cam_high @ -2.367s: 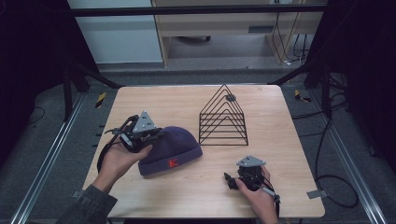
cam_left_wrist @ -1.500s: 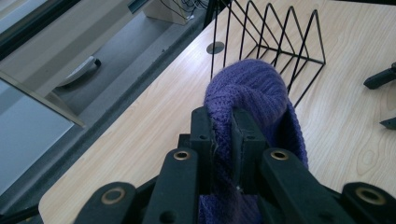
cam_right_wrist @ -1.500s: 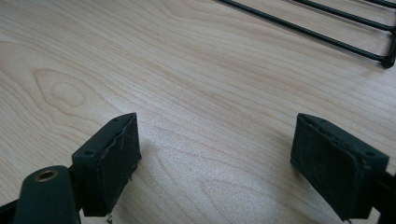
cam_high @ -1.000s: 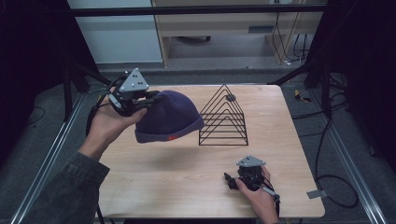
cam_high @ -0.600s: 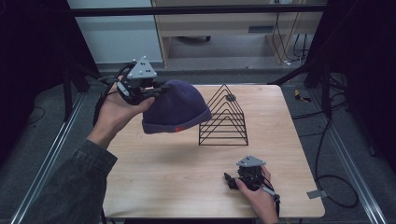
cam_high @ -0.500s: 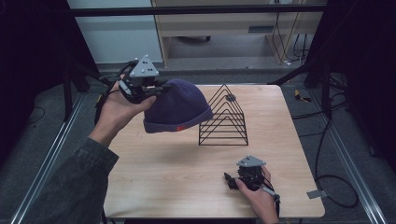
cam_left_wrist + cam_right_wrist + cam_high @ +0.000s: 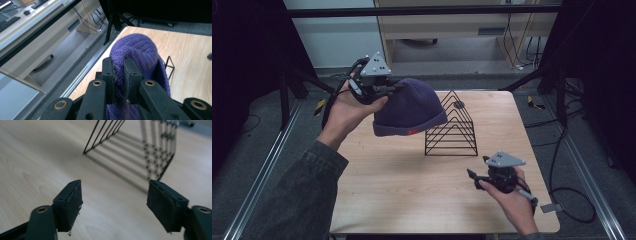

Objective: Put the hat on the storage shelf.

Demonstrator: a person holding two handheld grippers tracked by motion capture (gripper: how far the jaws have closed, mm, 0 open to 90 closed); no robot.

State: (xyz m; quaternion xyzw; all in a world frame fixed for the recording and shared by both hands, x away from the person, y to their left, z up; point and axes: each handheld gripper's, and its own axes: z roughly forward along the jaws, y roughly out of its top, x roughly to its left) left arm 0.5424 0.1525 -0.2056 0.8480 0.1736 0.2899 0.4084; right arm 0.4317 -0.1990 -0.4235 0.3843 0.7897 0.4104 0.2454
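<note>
The left gripper is clamped on a fold of a purple knit beanie, its two black jaws pinching the wool between them. The person's left hand holds it raised in the air above the table's far left corner, forearm stretched forward, and the beanie hangs clear of the wooden table. Just beside the beanie stands a black wire pyramid rack. The right gripper sits low near the table's front right edge, its jaws apart with nothing between them, having just been closing, and points toward the rack.
</note>
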